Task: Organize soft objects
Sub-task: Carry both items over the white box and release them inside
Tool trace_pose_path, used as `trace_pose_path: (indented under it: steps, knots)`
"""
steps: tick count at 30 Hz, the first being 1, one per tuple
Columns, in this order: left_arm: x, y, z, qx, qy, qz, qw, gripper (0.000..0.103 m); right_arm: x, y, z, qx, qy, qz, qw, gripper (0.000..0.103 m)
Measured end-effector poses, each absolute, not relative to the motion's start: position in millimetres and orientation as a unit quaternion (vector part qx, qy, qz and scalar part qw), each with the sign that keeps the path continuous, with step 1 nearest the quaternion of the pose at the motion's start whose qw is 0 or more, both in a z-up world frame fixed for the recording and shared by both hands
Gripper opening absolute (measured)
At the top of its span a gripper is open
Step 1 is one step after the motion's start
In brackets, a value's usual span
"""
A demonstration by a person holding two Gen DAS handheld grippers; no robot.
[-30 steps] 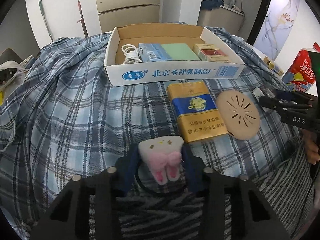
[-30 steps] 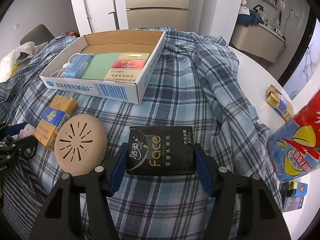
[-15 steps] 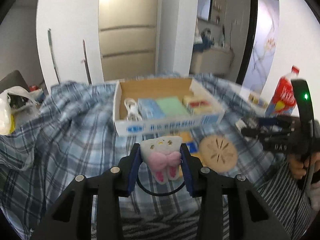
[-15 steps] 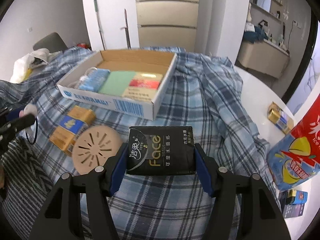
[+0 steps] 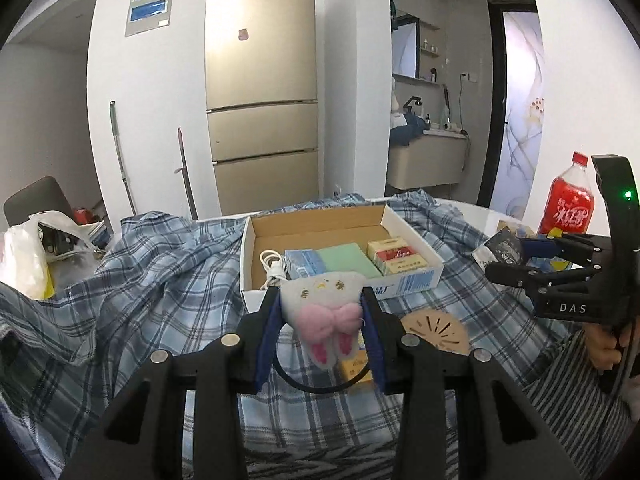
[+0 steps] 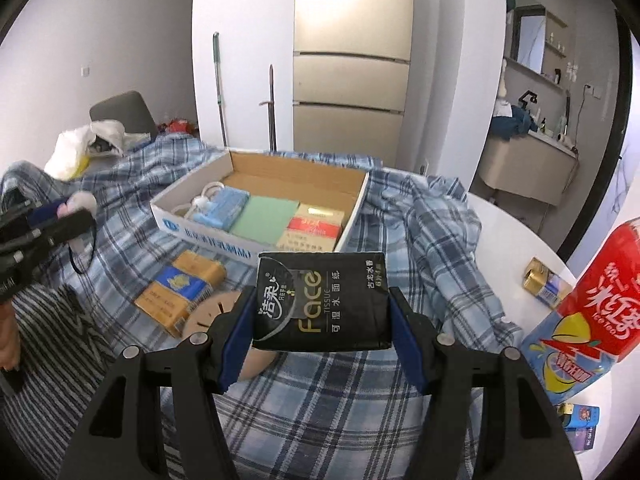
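Aloft, left gripper (image 5: 322, 312) clamps plush tooth (image 5: 323, 312); right gripper (image 6: 322, 322) clamps tissue pack (image 6: 321, 301).

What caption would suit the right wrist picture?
Right gripper holds a black tissue pack above the plaid cloth, facing the cardboard box.

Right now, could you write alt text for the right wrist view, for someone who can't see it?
The right gripper clamps a black tissue pack above a table draped in blue plaid cloth. Beyond it sits an open cardboard box holding packets; at far left the left gripper holds a small plush toy. A red drink bottle stands on the right.
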State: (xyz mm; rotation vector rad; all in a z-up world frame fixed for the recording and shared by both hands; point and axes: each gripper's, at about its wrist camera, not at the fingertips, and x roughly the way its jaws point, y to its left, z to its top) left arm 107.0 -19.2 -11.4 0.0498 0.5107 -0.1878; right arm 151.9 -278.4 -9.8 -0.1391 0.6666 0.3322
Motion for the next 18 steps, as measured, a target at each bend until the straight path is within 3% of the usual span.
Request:
trace_pose_path:
  steps: [8,18]
  knots:
    - [95.2,-33.3,42.8,0.067,0.224,-0.085,0.969,0.041,143.4,-272.2,31.6,-0.049,0.314,0.178,0.931,0.062]
    - [125.5,-36.1,104.0,0.045,0.228,-0.076,0.97,0.041,178.2,-252.3,88.0,-0.01,0.305,0.159,0.939,0.062]
